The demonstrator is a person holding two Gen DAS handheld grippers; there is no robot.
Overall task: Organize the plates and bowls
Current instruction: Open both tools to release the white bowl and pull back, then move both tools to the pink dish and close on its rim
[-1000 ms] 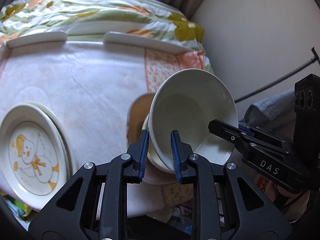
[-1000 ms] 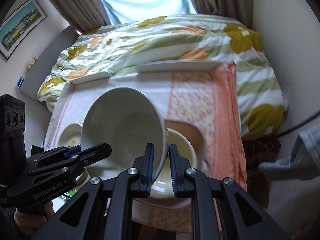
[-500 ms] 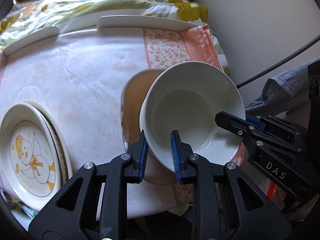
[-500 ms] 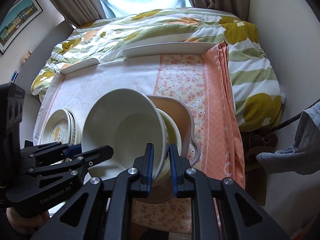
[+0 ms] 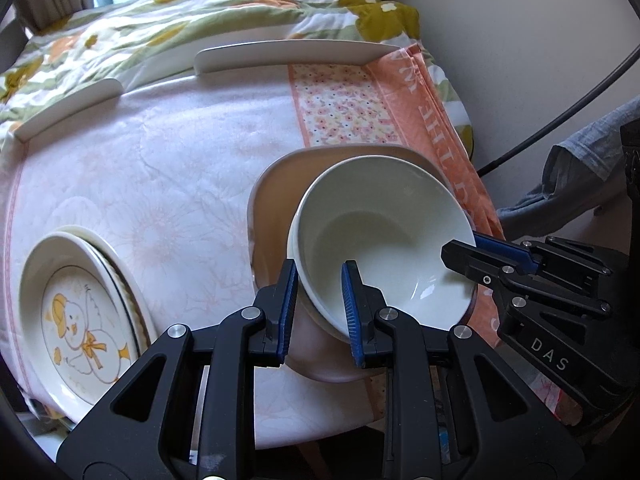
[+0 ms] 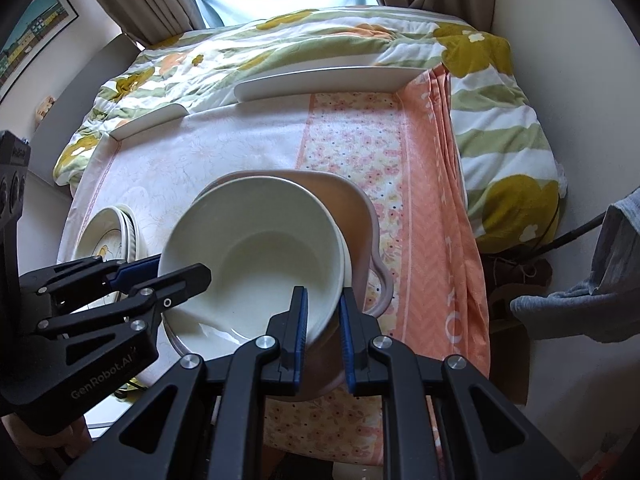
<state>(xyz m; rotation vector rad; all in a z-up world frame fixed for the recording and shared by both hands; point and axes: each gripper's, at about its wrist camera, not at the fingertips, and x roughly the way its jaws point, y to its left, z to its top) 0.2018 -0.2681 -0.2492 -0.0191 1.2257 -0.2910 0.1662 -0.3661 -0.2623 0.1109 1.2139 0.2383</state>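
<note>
Nearest, the left hand-held gripper (image 5: 318,306) and right hand-held gripper (image 6: 323,326) each straddle the white bowl's (image 5: 380,244) rim, jaws parted slightly wider than it. The bowl sits nested in another on a tan tray (image 5: 272,200); the duck plates (image 5: 76,320) are stacked left on the desk (image 5: 160,152).

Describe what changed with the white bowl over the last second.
The white bowl, tilted and raised a second ago, has come down level and now nests in the bowl under it on the tan plate. Left gripper and right gripper stay at its rim, now visibly slack. The duck plate stack stayed put.
</note>
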